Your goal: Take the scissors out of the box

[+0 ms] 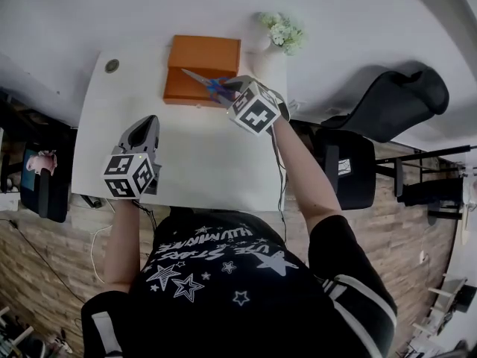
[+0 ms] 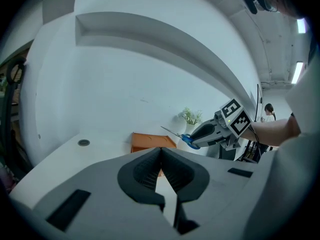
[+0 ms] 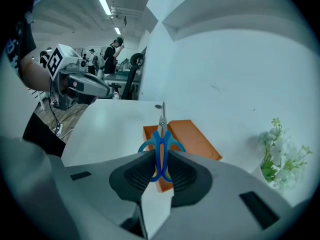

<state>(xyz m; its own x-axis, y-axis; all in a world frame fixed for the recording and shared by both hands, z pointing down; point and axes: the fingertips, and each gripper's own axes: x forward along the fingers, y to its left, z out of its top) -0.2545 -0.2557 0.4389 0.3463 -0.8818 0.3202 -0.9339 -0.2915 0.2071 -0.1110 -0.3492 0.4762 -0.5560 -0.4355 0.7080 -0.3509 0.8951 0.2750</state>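
Observation:
The scissors (image 3: pixel 161 143) have blue handles and thin steel blades. My right gripper (image 3: pixel 161 157) is shut on the handles, and the blades point away from it over the orange box (image 3: pixel 192 140). In the head view the scissors (image 1: pixel 206 83) hang above the front edge of the box (image 1: pixel 203 60) at the table's far side, with the right gripper (image 1: pixel 228 92) just behind them. My left gripper (image 1: pixel 146 127) hovers over the table's left middle, apart from the box. Its jaws (image 2: pixel 161 153) are shut on nothing. The left gripper view shows the scissors (image 2: pixel 181 135) held up to the right of the box (image 2: pixel 148 141).
A white vase with pale flowers (image 1: pixel 282 31) stands right of the box near the wall. A round cable hole (image 1: pixel 112 66) sits in the white table (image 1: pixel 201 162) at the far left. A black chair (image 1: pixel 350 168) stands to the table's right. People stand far off in the room.

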